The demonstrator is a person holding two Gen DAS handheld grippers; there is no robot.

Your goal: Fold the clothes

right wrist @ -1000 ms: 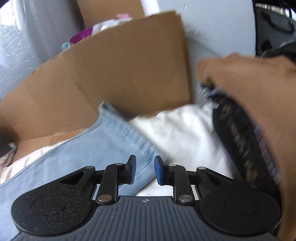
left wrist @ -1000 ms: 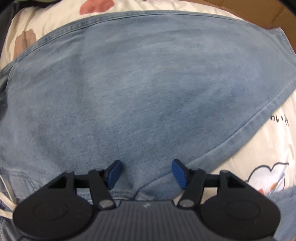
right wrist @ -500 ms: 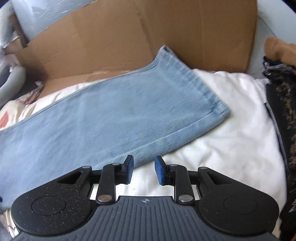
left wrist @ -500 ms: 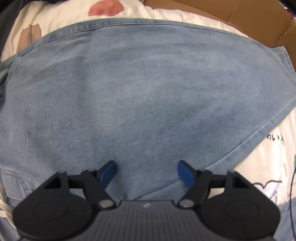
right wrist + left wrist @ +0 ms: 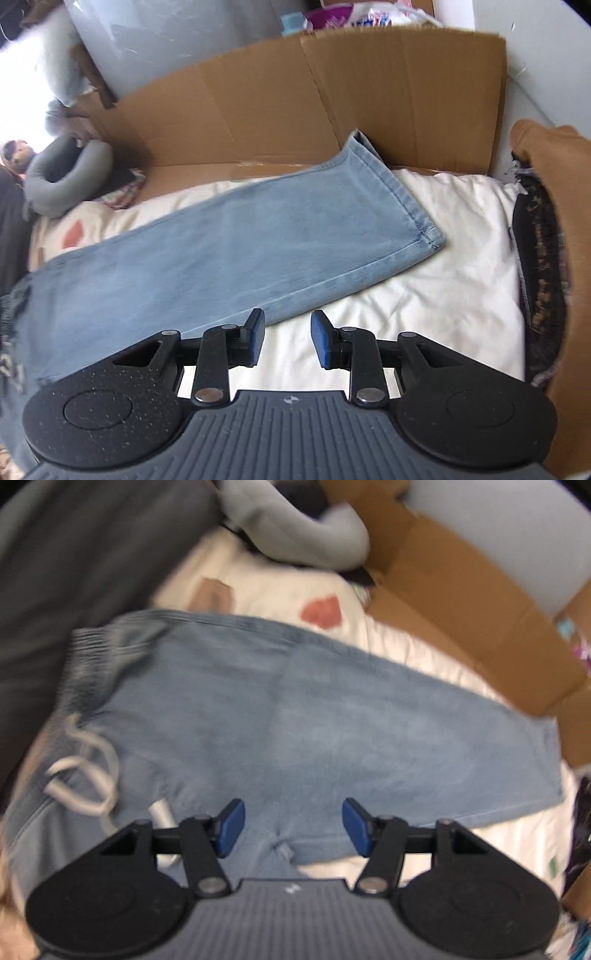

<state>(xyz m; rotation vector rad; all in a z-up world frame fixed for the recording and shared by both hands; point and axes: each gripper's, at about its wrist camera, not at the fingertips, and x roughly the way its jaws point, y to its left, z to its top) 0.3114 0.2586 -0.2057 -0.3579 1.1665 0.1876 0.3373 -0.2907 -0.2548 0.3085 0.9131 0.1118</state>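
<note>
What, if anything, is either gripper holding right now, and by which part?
Nothing is held. The left gripper, closing, and the right gripper, opening, both hang above the jeans with nothing between their fingers.

No readable text, label, brand, number or sign anywhere in either view. Only a small pale mark, too tiny to read as a letter or logo, on the ribbed grey housing [image 5: 291, 888] of the left claw [image 5: 293, 825], and a small compass-like emblem at the same spot on the ribbed housing [image 5: 291, 400] of the right claw [image 5: 288, 338]. Colourful packaging [image 5: 354, 16] above the top edge of the cardboard wall [image 5: 332, 99], too blurred and distant for any print to be made out.
</note>
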